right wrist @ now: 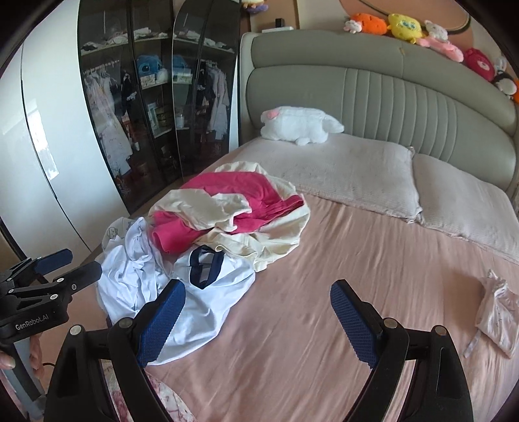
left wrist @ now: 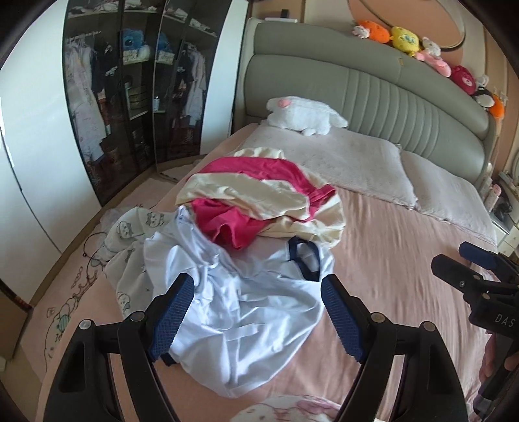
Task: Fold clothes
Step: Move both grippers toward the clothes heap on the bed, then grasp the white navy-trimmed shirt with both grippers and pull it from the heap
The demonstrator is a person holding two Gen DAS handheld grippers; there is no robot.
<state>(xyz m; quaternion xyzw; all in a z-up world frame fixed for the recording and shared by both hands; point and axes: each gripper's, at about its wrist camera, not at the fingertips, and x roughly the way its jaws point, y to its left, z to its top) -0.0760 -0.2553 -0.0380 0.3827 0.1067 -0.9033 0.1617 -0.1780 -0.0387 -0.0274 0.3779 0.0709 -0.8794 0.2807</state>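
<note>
Both grippers' jaws released, empty, white shirt (left wrist: pixel 246 311) crumpled, navy collar, possibly partly inside-out

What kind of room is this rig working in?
Almost certainly a home bedroom: a bed with a padded grey headboard and pillows, a glass-door wardrobe with hanging clothes, and plush toys lined along the headboard top.

A bed with a pink sheet (right wrist: pixel 324 324) carries a heap of clothes (right wrist: pixel 207 227) at its left, two pillows (right wrist: pixel 350 172) and a white plush toy (right wrist: pixel 298 125) far, a small pale garment (right wrist: pixel 496 315) right.
</note>
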